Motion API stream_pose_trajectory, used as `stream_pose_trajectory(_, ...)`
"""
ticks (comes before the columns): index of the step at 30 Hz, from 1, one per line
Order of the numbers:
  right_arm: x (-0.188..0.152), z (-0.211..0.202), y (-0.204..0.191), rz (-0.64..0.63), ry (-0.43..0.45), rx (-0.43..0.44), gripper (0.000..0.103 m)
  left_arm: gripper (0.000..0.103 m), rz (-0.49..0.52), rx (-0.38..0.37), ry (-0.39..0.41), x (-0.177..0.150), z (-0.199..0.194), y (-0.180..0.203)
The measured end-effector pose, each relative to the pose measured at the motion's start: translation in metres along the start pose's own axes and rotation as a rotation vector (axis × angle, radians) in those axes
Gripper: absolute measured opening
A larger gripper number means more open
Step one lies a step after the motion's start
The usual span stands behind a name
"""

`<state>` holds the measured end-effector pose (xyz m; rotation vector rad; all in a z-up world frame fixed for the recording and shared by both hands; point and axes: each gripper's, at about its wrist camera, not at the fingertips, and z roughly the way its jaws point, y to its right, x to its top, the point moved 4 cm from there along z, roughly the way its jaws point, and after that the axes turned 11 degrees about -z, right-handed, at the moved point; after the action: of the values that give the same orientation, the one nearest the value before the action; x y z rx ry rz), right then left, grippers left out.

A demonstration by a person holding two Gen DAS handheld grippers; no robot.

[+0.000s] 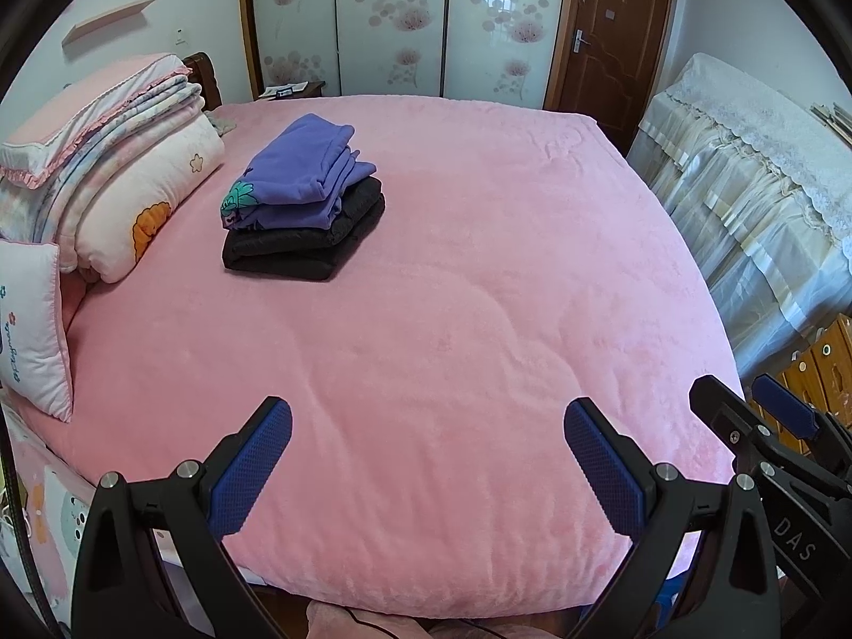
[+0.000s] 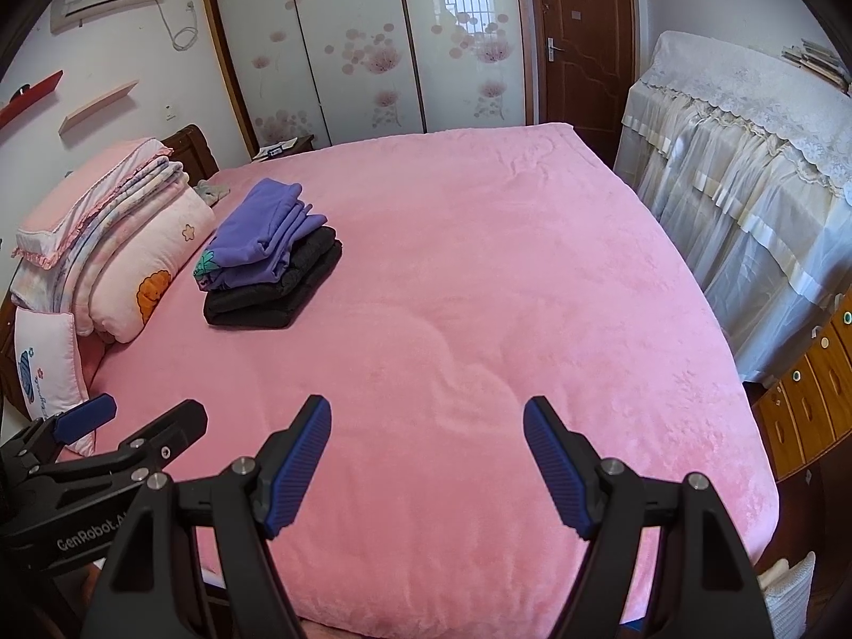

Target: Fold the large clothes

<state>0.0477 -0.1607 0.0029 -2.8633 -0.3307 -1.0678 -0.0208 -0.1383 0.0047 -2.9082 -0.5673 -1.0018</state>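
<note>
A folded purple garment (image 1: pixel 309 170) lies on top of a folded black garment (image 1: pixel 309 245), stacked on the pink bed (image 1: pixel 452 319) at its left side. The stack also shows in the right wrist view, purple (image 2: pixel 261 237) over black (image 2: pixel 277 293). My left gripper (image 1: pixel 426 420) is open and empty, held above the bed's near edge. My right gripper (image 2: pixel 426 415) is open and empty too, beside it on the right. Each gripper shows at the edge of the other's view, the right one (image 1: pixel 745 404) and the left one (image 2: pixel 144 415).
Folded quilts and pillows (image 1: pixel 117 170) are piled at the head of the bed on the left. A cloth-covered cabinet (image 2: pixel 745 175) stands along the right side, with wooden drawers (image 2: pixel 809 404) nearer. A wardrobe (image 2: pixel 362 42) and a door (image 2: pixel 580 37) are beyond the bed.
</note>
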Motion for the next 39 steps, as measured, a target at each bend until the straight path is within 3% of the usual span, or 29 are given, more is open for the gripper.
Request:
stream_pose_trajectory(19, -0.007, 0.013, -0.001, 0.007, -0.040, -0.008, 0.075, 0.102, 0.007, 0.014, -0.058, -0.003, 0.013, 0.003)
stream_pose_trajectory(39, -0.007, 0.015, 0.004, 0.005, -0.042, -0.019, 0.075, 0.102, 0.014, 0.016, -0.065, -0.003, 0.014, 0.011)
